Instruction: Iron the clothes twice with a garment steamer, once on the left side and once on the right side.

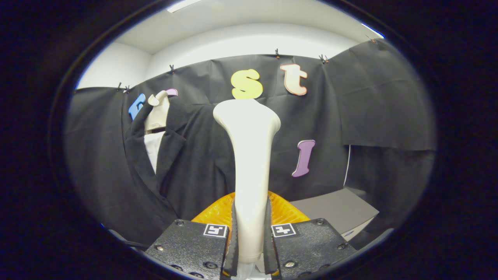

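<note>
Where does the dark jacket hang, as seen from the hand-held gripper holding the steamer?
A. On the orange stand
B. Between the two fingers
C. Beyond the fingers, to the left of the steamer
C: the dark jacket hangs left of the white steamer, which the hand-held gripper clamps between its fingers.

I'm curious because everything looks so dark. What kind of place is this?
Probably a small booth set up for steaming clothes: black cloth walls, a dark jacket hanging on a mannequin, and a white garment steamer held upright in the shut gripper.
</note>
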`<control>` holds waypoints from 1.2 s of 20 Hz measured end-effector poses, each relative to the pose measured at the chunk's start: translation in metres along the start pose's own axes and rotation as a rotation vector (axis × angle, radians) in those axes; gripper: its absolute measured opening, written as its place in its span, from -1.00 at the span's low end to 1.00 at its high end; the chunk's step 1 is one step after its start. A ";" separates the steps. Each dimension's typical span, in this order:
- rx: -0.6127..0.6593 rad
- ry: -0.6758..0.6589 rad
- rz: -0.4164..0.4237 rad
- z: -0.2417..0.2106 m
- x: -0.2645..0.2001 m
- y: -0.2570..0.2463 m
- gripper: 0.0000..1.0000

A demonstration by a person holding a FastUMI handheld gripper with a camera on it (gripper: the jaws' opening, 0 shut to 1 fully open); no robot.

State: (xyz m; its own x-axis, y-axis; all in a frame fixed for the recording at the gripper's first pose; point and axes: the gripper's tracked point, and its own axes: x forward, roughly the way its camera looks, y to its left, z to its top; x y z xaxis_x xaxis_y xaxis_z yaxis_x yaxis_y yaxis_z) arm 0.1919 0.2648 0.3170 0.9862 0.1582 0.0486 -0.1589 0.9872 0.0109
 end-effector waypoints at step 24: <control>-0.169 -0.021 -0.082 0.007 0.072 0.121 -0.44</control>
State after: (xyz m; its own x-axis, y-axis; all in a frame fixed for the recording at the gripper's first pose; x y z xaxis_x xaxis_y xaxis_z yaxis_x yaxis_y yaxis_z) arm 0.2430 0.3959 0.3284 0.9941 0.0786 0.0751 -0.0665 0.9862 -0.1518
